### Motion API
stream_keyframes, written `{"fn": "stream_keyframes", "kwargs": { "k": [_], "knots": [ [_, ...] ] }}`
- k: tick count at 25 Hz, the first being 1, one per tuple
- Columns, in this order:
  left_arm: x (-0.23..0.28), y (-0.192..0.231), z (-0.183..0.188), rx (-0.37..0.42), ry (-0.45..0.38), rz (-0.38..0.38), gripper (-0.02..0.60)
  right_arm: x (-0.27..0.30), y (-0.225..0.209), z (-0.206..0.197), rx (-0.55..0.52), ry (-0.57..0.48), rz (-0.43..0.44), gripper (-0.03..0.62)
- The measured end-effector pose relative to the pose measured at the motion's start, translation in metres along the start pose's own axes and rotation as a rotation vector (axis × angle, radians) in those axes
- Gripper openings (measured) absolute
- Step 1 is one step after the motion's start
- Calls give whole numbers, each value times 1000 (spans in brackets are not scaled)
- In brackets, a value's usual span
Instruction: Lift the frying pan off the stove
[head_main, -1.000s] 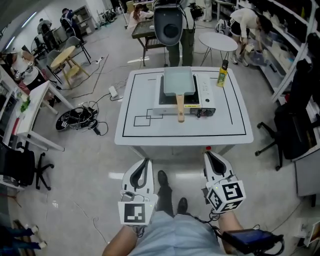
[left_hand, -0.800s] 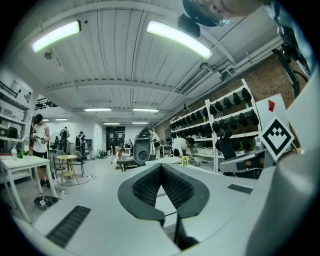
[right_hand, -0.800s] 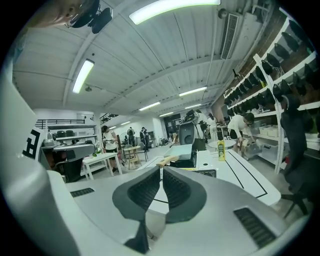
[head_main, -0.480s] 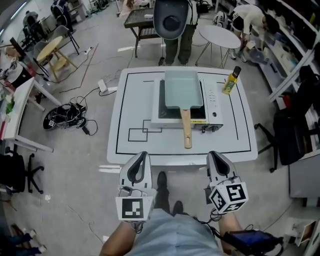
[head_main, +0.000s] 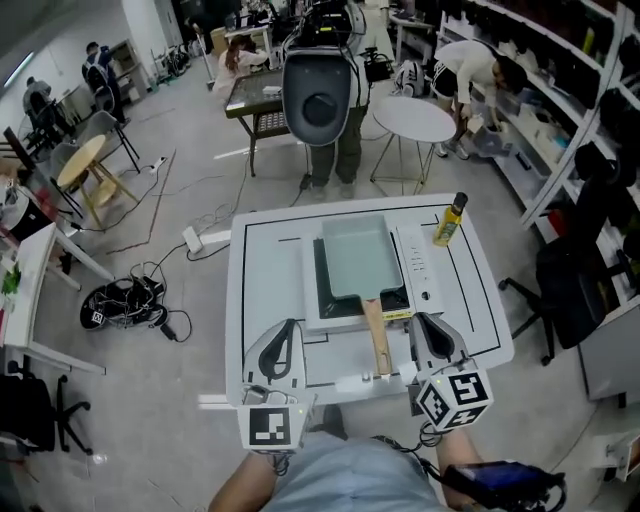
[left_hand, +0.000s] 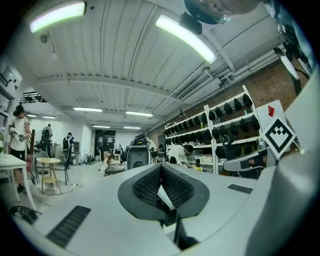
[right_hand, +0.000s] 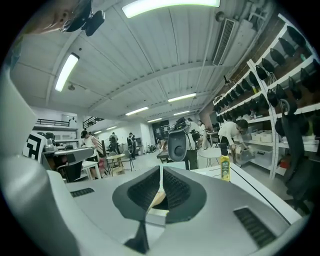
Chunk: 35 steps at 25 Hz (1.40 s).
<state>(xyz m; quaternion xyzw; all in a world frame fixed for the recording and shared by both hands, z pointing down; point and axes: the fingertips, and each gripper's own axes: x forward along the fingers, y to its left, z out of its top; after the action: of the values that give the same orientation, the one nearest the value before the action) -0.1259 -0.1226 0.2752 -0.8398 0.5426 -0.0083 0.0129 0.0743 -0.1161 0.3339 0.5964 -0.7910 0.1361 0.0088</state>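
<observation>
A pale blue-green rectangular frying pan (head_main: 357, 258) sits on the white stove (head_main: 415, 265) in the middle of the white table (head_main: 262, 275). Its wooden handle (head_main: 376, 335) points toward me. My left gripper (head_main: 290, 326) hovers over the table's near edge, left of the handle, shut and holding nothing. My right gripper (head_main: 419, 320) hovers just right of the handle's end, also shut and holding nothing. In the left gripper view the left gripper (left_hand: 160, 167) has its jaws meeting at the tips. In the right gripper view the right gripper (right_hand: 161, 169) is shut, and the wooden handle (right_hand: 156, 199) shows behind the jaws.
A yellow bottle (head_main: 450, 220) stands at the table's far right corner and also shows as the bottle (right_hand: 225, 167). A person (head_main: 335, 150) stands just behind the table. A round white side table (head_main: 420, 118) is beyond, an office chair (head_main: 560, 290) at right, cables (head_main: 125, 300) on the floor at left.
I have come closer to the table. Both grippers, earlier over the floor in front of it, now hang over its near edge on either side of the handle. Jaws stay shut.
</observation>
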Motion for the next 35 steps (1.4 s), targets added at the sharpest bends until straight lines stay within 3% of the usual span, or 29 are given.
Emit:
{"fn": "stream_keyframes", "kwargs": {
  "k": [8, 13, 18, 25, 35],
  "knots": [
    [22, 14, 9, 19, -58, -49, 18, 22, 3, 18, -26, -64, -30, 51],
    [31, 21, 4, 9, -39, -54, 18, 33, 0, 17, -22, -54, -37, 51],
    [41, 28, -12, 10, 40, -19, 18, 40, -6, 3, -7, -2, -20, 51],
    [61, 22, -40, -27, 84, -25, 18, 53, -25, -39, 89, 121, 18, 51],
    [85, 22, -105, -46, 240, -8, 18, 66, -49, -117, 195, 278, 26, 51]
  ]
}}
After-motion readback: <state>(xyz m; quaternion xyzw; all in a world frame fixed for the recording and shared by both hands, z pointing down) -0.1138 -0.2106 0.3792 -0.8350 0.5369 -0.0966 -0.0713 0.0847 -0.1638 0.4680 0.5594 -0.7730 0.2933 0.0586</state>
